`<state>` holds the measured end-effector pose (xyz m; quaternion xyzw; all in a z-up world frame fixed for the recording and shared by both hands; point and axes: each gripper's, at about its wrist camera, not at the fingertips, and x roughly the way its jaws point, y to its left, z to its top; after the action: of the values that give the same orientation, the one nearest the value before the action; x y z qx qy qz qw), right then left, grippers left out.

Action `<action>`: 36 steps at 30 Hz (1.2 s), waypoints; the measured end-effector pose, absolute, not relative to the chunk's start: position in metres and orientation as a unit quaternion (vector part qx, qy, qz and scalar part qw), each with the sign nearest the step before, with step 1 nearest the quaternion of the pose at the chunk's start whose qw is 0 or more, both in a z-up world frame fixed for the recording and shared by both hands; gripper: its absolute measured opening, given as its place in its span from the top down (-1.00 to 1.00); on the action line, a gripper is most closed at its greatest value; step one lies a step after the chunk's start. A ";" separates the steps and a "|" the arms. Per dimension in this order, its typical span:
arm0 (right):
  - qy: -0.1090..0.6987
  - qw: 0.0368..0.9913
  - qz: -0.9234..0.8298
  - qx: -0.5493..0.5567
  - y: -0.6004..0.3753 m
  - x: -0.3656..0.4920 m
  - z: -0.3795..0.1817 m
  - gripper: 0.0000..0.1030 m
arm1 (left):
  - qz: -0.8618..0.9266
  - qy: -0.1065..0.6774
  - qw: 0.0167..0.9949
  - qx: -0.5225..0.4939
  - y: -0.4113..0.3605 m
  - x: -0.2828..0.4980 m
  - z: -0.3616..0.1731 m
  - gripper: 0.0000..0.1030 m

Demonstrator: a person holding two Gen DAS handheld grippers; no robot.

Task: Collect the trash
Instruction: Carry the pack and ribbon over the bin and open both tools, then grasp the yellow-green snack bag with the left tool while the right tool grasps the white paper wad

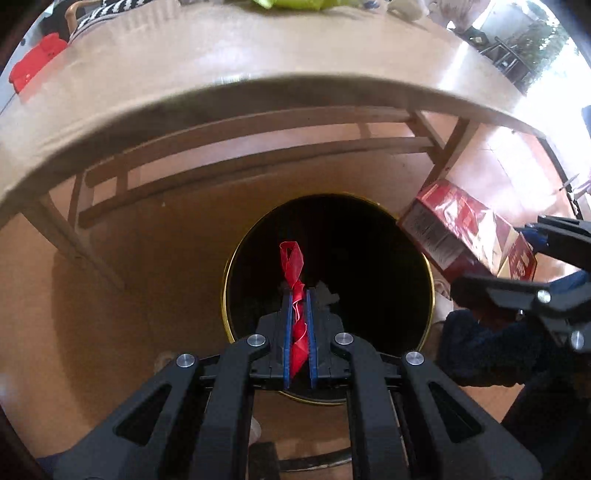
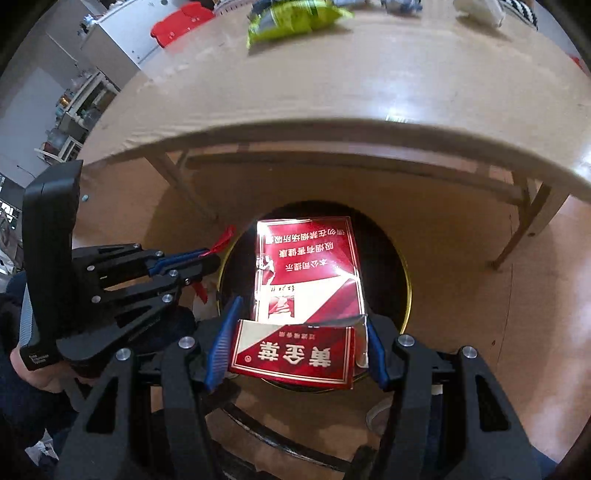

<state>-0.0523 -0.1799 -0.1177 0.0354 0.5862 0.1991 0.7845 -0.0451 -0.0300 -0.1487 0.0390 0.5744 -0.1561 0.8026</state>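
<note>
left gripper (image 1: 299,291) pinches a twisted red plastic strip (image 1: 293,266) between its blue pads, the jaws almost together, and the strip's looped end sticks out past the fingertips. it hangs over the dark round mouth of a gold-rimmed trash bin (image 1: 430,266) that stands on the floor below the near edge of a beige table (image 1: 184,92). right gripper (image 2: 299,317) grasps a red cigarette carton (image 2: 306,258) by its torn lower end, jaws spread wide on both sides of it. the carton is wrapped in glossy film and lies over the bin (image 2: 408,295) opening. in the left wrist view the carton (image 1: 458,229) sits at the right rim of the bin, just beside the strip. on the tabletop, well apart from the bin, lie a green snack bag (image 2: 295,18) and a red object (image 2: 177,26).
</note>
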 end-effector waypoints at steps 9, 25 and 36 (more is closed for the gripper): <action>0.591 0.782 0.195 0.049 -0.184 -0.049 -0.121 -0.14 | -0.160 0.589 0.792 0.029 -0.032 -0.039 -0.161 0.88; 0.578 0.792 0.179 0.082 -0.199 -0.047 -0.108 -0.53 | -0.151 0.593 0.790 0.034 -0.030 -0.040 -0.159 -0.43; 0.499 0.836 0.216 0.076 -0.213 -0.071 -0.043 -0.71 | -0.233 0.532 0.810 0.080 -0.052 -0.075 -0.105 -0.71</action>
<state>-0.0713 -0.2130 -0.0429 0.0764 0.4992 0.2161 0.8356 -0.0753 -0.0522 -0.1051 0.0803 0.5320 -0.2326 0.8102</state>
